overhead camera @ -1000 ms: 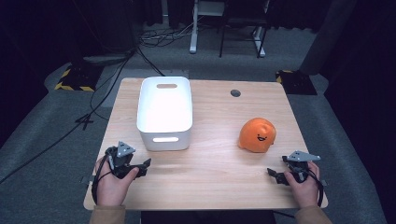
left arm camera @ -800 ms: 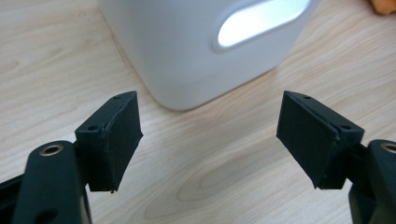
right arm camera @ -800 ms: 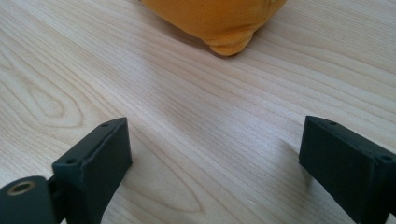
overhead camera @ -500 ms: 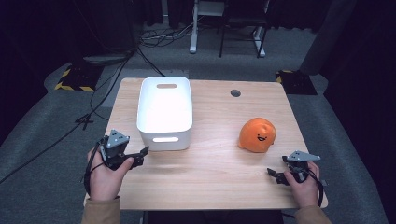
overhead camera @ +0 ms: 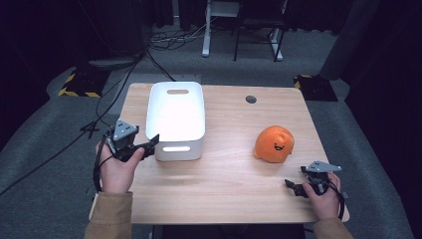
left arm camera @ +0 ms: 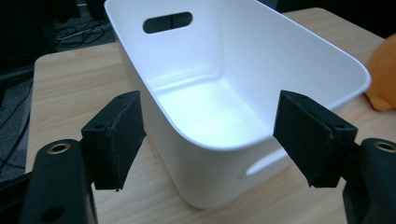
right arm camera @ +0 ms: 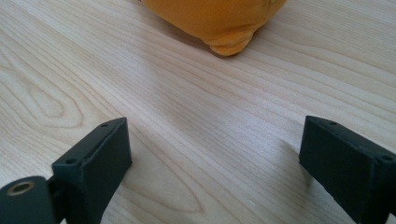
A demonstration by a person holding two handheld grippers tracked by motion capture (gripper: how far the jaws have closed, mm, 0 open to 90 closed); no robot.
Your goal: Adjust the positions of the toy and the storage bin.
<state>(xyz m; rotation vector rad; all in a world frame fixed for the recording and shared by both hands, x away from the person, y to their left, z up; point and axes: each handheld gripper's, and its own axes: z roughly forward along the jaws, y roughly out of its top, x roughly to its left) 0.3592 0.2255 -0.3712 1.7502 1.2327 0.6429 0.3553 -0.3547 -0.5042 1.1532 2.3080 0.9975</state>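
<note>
White plastic bin [overhead camera: 176, 119] sits left of centre on the wooden table [overhead camera: 234, 184] — the left gripper [overhead camera: 149, 145], jaws just narrowing yet empty, approaches its near corner; next, straddle the rim. Right gripper [overhead camera: 293, 188] rests open, empty.

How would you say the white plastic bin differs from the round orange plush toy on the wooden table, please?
The white plastic bin is rectangular, hard-walled, open-topped and empty; the round orange plush toy is a soft dome with a small face. The bin is the larger, with handle slots. The bin sits near the left gripper, the toy near the right gripper. Both rest on the wooden table, ungripped.
</note>
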